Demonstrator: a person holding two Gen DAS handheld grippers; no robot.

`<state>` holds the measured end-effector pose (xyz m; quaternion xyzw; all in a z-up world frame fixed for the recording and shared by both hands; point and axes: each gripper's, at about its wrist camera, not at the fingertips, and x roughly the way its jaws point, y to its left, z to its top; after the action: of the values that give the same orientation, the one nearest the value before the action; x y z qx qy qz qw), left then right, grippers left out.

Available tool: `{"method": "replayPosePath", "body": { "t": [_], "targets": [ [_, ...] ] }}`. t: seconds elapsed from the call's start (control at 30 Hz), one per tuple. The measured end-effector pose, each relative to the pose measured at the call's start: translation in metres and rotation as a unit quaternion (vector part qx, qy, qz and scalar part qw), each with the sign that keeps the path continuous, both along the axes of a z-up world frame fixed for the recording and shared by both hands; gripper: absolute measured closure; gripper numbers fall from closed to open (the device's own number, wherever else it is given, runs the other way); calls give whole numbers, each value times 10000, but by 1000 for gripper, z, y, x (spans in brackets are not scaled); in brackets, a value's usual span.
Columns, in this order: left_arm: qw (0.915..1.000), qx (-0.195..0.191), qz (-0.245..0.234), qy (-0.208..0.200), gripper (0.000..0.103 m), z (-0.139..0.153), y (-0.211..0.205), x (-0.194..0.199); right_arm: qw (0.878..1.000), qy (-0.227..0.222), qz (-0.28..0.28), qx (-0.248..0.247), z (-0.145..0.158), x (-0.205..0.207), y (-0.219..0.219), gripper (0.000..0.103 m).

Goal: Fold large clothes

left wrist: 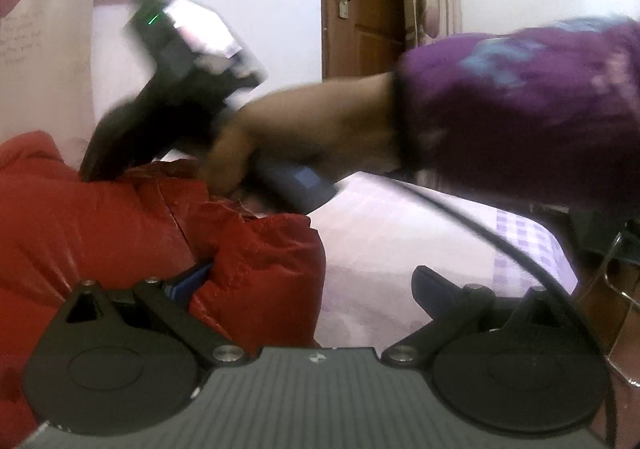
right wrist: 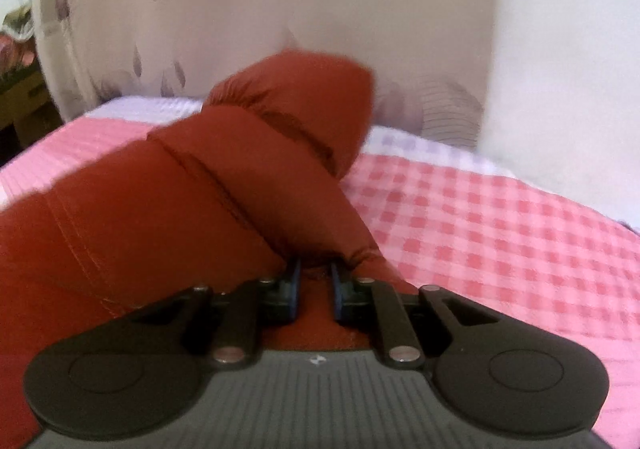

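A red padded jacket (left wrist: 100, 217) is being handled on a bed covered by a pink checked bedsheet (right wrist: 500, 233), with its bulk lying to the left and a puffed, sleeve-like fold being lifted above the sheet in the right wrist view. The likeliest failure is judged to be slippage: the fabric looks slick and springy, so the thin pinch could be pulled free if the fold is being carried too fast, and the padding could be springing back open. A second risk is being posed by the cable (left wrist: 500, 245) trailing across the bed, which could be snagged or dragged over the garment. The left tongs (left wrist: 308, 285) are being held wide apart, with the left finger pressed against or tucked behind a jacket fold and the right finger hanging free over the sheet; nothing is being gripped. The right tongs (right wrist: 316, 289) are being held narrow, with a bunch of red fabric pinched between the fingers.
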<state>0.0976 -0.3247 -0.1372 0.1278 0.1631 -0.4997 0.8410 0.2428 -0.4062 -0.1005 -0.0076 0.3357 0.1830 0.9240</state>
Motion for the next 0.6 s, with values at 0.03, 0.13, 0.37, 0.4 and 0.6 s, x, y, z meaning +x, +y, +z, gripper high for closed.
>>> {"method": "replayPosePath", "body": {
  "t": [0.03,0.13,0.37,0.4,0.6],
  "targets": [
    [10000,-45,0,-48,1,0,1,-1,9999,-56,-70,90,10,-9,-7,83],
    [9999,-73,1,-154,1,4,1,-4,9974,-553,94,448,45,-63,-27,82],
    [9987,-477,-32,-192,0,29,38,-28,9946,-960,-48,397,59,-169,-37,82],
    [9983,-564,-32,-166,0,33,48,-32,9937,-1004,-159,478,56,-183,-37,82],
    [9916,-974,712,-457,0,54,109,-49,9868,-1223,-554,901,44,-233,-28,82]
  ]
}}
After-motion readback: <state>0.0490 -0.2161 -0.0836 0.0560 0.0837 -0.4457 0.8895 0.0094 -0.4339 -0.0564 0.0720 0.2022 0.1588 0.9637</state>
